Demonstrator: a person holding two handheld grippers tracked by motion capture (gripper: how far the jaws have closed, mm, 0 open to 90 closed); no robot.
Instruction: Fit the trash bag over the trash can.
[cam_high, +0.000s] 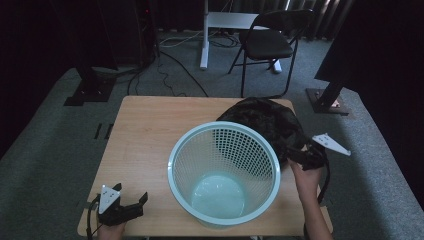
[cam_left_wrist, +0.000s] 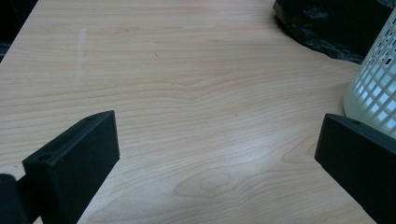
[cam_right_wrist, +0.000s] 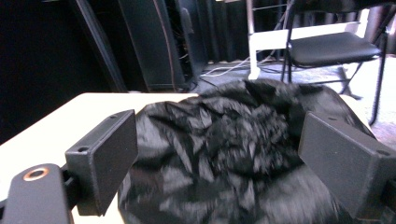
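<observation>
The right gripper (cam_high: 306, 156) sits at the near right edge of the black bag (cam_high: 267, 122), its jaws spread wide. In the right gripper view the jaws stand apart on either side of the crumpled bag (cam_right_wrist: 224, 158), which lies between them; whether they touch the plastic cannot be told. The bag rests on the tabletop (cam_high: 145, 130) at its far right, bunched up just behind and beside the basket (cam_high: 223, 172).

The left gripper (cam_high: 131, 206) rests low at the near left corner of the tabletop, well apart from the bag, jaws open with nothing but bare wood (cam_left_wrist: 187, 102) between them. In the left gripper view the basket's white lattice wall (cam_left_wrist: 376, 93) stands at the right, close to one jaw, with the bag (cam_left_wrist: 327, 23) beyond it.

The pale blue basket stands upright and empty near the middle of the tabletop. A folding chair (cam_high: 270, 42) stands on the floor beyond.
</observation>
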